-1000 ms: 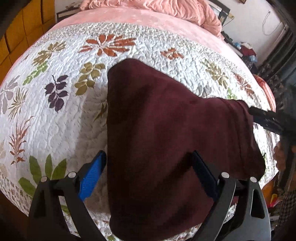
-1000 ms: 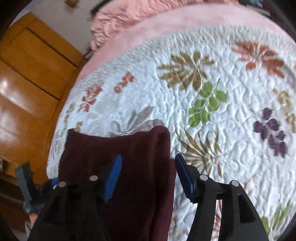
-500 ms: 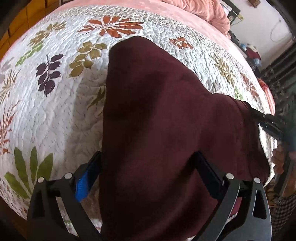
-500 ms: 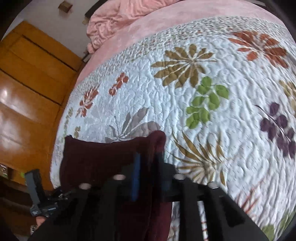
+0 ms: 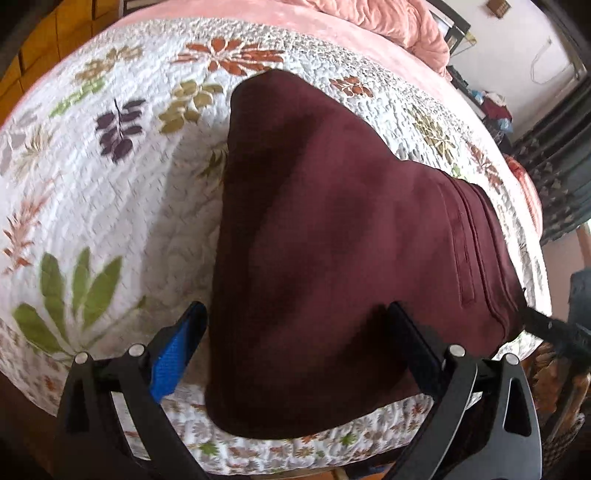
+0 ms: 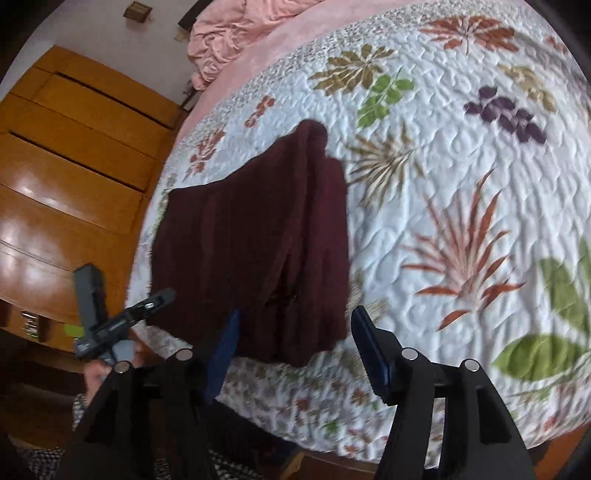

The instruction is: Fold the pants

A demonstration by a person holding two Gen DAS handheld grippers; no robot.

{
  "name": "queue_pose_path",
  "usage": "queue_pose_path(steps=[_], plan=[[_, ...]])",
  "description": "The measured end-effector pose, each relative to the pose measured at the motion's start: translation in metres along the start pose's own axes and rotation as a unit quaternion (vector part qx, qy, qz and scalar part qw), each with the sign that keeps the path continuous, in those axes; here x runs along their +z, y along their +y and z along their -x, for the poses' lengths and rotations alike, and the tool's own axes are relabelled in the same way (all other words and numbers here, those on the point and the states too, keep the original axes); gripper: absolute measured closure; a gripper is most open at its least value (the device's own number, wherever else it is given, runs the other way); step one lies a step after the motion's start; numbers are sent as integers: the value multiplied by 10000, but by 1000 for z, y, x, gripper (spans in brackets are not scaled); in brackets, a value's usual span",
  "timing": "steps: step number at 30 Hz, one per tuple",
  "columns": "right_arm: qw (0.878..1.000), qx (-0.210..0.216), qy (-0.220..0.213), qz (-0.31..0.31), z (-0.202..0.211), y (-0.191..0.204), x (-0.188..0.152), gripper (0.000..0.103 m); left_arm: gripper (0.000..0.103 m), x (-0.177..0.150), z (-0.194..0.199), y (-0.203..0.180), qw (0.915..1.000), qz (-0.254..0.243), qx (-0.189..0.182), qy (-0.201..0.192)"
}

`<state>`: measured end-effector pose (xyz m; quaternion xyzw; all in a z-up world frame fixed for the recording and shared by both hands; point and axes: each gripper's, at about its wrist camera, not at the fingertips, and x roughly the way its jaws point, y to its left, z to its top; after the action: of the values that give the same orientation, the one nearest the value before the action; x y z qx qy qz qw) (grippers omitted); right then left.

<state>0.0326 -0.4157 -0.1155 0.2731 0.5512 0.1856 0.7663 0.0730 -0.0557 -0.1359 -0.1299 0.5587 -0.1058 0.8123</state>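
Observation:
Dark maroon pants (image 5: 332, 221) lie folded on the floral quilt (image 5: 110, 203), reaching to the near edge of the bed. My left gripper (image 5: 295, 328) hovers open over their near end, one finger on each side of the cloth, pads not pressing. In the right wrist view the pants (image 6: 251, 240) lie flat on the quilt (image 6: 461, 184). My right gripper (image 6: 295, 314) has drawn back to the bed's edge with its jaws opening. The pants' near corner shows between them, untouched. The left gripper (image 6: 122, 317) appears at the pants' far end, held by a hand.
A crumpled pink blanket (image 5: 388, 22) lies at the head of the bed. A wooden wardrobe (image 6: 74, 166) stands close along one side. Small clutter (image 5: 491, 107) sits by the wall past the other side. The quilt's border drops off just below both grippers.
Half a second ago my right gripper was shut on the pants' folded edge; it has let go, opened and pulled back toward the bed's edge. The left gripper shifted only slightly.

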Motion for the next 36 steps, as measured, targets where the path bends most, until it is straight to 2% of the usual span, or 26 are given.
queue_pose_path(steps=[2, 5, 8, 9, 12, 14, 16, 19, 21, 22, 24, 27, 29, 36], plan=[[9995, 301, 133, -40, -4, 3, -3, 44, 6, 1, -4, 2, 9999, 72, -69, 54], [9996, 97, 192, 178, -11, 12, -6, 49, 5, 2, -10, 5, 9995, 189, -194, 133], [9995, 34, 31, 302, -1, 18, -6, 72, 5, 2, -10, 7, 9993, 247, -229, 145], [9995, -79, 21, 309, 1, 18, -6, 75, 5, 1, -10, 5, 9996, 191, -168, 107], [9989, -285, 227, 294, -10, 14, -10, 74, 3, -1, -13, 0, 10000, -66, 17, 3], [9981, -409, 280, 356, -17, 12, -10, 73, 2, -1, -19, 2, 10000, -53, 1, -14], [9988, -345, 247, 233, -17, 10, -9, 72, 2, -1, -20, 6, 9999, 71, -110, -2], [9986, -427, 184, 249, -13, 15, -12, 70, 3, -3, -10, -1, 9999, -29, 44, -148], [9979, -552, 84, 323, -7, 24, -15, 69, 3, -5, -1, -7, 9993, -152, 208, -265], [9978, -575, 32, 342, -3, 25, -15, 65, 3, -7, 6, -11, 9990, -194, 219, -341], [9961, -754, -107, 451, 7, 35, -17, 64, 3, -10, 17, -12, 9987, -209, 176, -420], [9850, -1421, -348, 918, 24, 57, -24, 64, 3, -13, 40, -16, 9974, -254, 268, -622], [9794, -1612, -439, 1135, 32, 70, -28, 62, 3, -13, 59, -20, 9957, -304, 253, -833], [9780, -1606, -679, 1145, 41, 91, -33, 55, 3, -20, 93, -37, 9923, -445, 236, -1129]])
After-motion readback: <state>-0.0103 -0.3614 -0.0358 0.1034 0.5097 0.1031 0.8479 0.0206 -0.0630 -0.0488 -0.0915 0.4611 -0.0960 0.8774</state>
